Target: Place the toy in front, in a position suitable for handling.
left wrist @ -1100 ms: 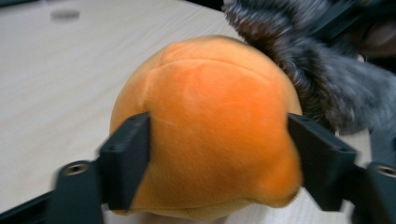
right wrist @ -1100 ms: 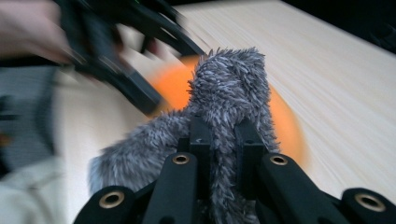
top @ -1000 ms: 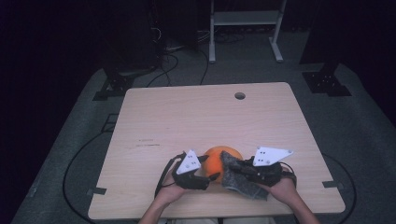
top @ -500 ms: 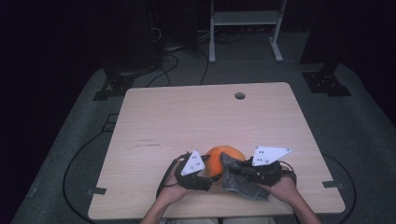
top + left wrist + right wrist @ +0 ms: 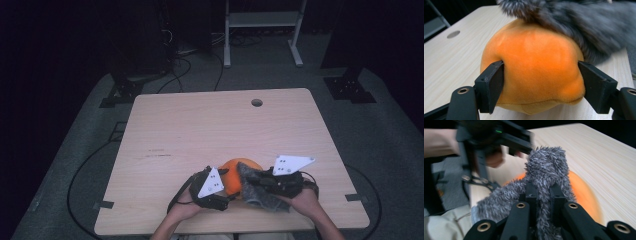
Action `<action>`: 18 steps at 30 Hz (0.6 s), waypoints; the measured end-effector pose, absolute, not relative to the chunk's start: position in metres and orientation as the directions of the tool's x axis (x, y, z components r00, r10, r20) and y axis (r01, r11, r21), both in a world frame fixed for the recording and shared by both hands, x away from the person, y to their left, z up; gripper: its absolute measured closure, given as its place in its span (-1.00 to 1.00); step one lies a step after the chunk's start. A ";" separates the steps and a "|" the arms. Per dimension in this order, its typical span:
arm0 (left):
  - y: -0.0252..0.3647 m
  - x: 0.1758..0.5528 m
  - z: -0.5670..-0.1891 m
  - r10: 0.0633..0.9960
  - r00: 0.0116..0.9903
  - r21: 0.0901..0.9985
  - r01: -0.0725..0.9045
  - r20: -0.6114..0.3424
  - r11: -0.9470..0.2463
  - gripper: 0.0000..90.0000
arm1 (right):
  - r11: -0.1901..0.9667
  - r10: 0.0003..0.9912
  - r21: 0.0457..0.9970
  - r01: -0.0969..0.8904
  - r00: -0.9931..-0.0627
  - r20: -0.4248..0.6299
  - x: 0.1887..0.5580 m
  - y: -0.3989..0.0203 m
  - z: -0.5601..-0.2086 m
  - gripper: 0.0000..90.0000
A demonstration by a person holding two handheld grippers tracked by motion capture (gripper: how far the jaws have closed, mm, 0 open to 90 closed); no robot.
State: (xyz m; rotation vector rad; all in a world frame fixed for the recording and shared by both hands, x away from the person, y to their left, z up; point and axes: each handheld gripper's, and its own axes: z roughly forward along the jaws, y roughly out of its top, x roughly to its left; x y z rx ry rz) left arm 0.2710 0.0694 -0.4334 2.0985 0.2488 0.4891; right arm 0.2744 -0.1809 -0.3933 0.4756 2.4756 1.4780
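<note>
1. Two grippers meet near the table's (image 5: 200,130) front edge: left gripper (image 5: 540,85), jaws just widening, brackets the orange plush (image 5: 534,67).
2. Right gripper (image 5: 543,195) pinches grey fur (image 5: 546,167).
3. Fur drapes over the rounded plush; its long axis is unclear.

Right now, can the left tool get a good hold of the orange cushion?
Probably yes: the left tool already has its jaws on either side of the orange cushion, nothing between them. The grey furry cloth only covers the top.
</note>
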 end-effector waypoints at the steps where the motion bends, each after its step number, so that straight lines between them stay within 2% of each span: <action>1: 0.070 0.271 -0.434 0.361 0.899 0.835 -0.007 0.246 -0.550 -0.43 | 0.460 0.379 0.876 0.148 -0.924 -0.042 0.273 -0.176 -0.393 0.79; 3: 0.074 0.272 -0.436 0.374 0.901 0.836 0.023 0.221 -0.549 -0.39 | 0.457 0.391 0.876 0.157 -0.920 -0.039 0.275 -0.175 -0.395 0.79; 5: 0.078 0.274 -0.439 0.383 0.901 0.827 0.052 0.202 -0.559 -0.39 | 0.455 0.478 0.865 0.213 -0.878 -0.036 0.285 -0.189 -0.401 0.79; 6: 0.081 0.275 -0.440 0.386 0.904 0.829 0.066 0.186 -0.555 -0.39 | 0.455 0.478 0.865 0.213 -0.878 -0.036 0.285 -0.189 -0.401 0.79; 8: 0.084 0.278 -0.438 0.386 0.913 0.850 0.097 0.131 -0.518 -0.47 | 0.436 0.517 0.862 0.259 -0.856 -0.004 0.291 -0.199 -0.407 0.79; 9: 0.084 0.279 -0.435 0.386 0.918 0.867 0.115 0.094 -0.485 -0.63 | 0.430 0.518 0.864 0.262 -0.856 0.002 0.290 -0.199 -0.409 0.79; 10: 0.084 0.279 -0.432 0.392 0.917 0.891 0.121 0.068 -0.438 -0.63 | 0.430 0.518 0.864 0.262 -0.856 0.002 0.290 -0.199 -0.409 0.79; 11: 0.083 0.280 -0.427 0.399 0.915 0.911 0.108 0.066 -0.399 -0.64 | 0.426 0.472 0.875 0.230 -0.882 0.002 0.286 -0.192 -0.409 0.79; 13: 0.079 0.280 -0.429 0.407 0.908 0.892 0.098 0.102 -0.441 -0.63 | 0.437 0.424 0.878 0.193 -0.906 -0.012 0.281 -0.181 -0.409 0.79; 16: 0.081 0.281 -0.434 0.414 0.904 0.882 0.103 0.110 -0.460 -0.62 | 0.459 0.422 0.872 0.173 -0.906 -0.043 0.279 -0.176 -0.410 0.78; 18: 0.085 0.282 -0.437 0.428 0.899 0.886 0.124 0.091 -0.447 -0.55 | 0.451 0.437 0.871 0.194 -0.899 -0.026 0.282 -0.180 -0.412 0.78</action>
